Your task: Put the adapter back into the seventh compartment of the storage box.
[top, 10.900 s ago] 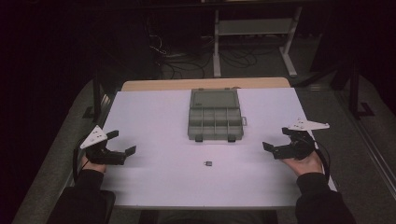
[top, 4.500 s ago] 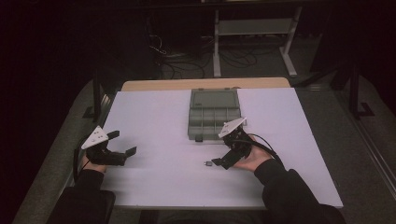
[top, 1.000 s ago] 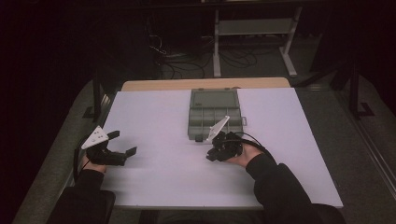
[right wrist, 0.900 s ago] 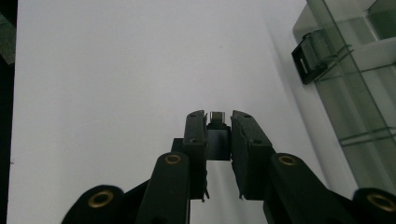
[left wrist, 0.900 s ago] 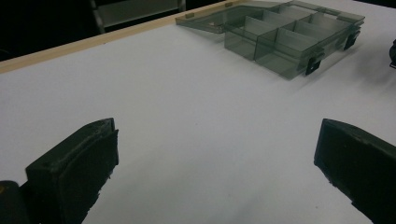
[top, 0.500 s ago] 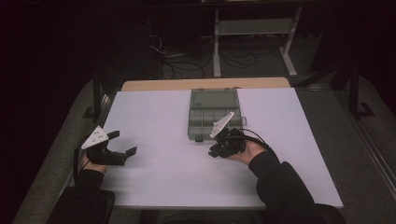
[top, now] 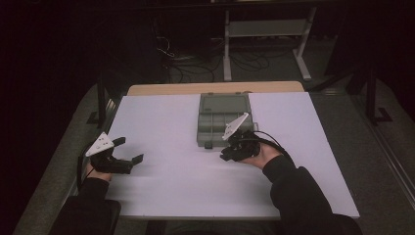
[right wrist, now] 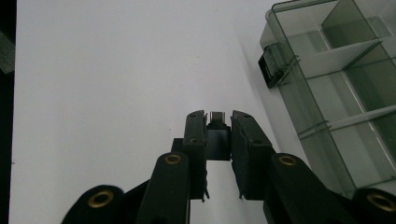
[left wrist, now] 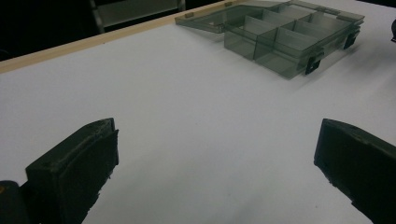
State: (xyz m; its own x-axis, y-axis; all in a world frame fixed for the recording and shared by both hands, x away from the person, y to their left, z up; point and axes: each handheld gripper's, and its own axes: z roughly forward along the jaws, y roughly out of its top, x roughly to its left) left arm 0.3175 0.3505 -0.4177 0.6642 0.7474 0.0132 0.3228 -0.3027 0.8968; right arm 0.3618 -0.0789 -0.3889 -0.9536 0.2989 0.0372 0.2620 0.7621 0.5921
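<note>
A grey see-through compartment box [top: 222, 117] lies open at the back middle of the white table [top: 166, 181], its lid folded away from me. My right gripper [top: 226, 155] hovers just in front of the box's near edge, shut on a small black part with a metal tip [right wrist: 217, 135]. In the right gripper view the part stands pinched between the two pads, with the box [right wrist: 345, 93] and its black latch [right wrist: 270, 67] to the right. My left gripper [top: 129, 152] rests open at the table's left side. Nothing lies between its jaws [left wrist: 217, 140], and the box [left wrist: 285, 37] sits far ahead of it.
A wooden tabletop edge [top: 215, 88] shows behind the white sheet. Beyond it, on the dark floor, stand a metal rack [top: 264, 29] and loose cables [top: 176, 54]. Dark stands flank the table on both sides.
The right gripper went from the table's right side to the small part at the middle, closed on it and carried it to the box's near edge. The left gripper stayed put.
</note>
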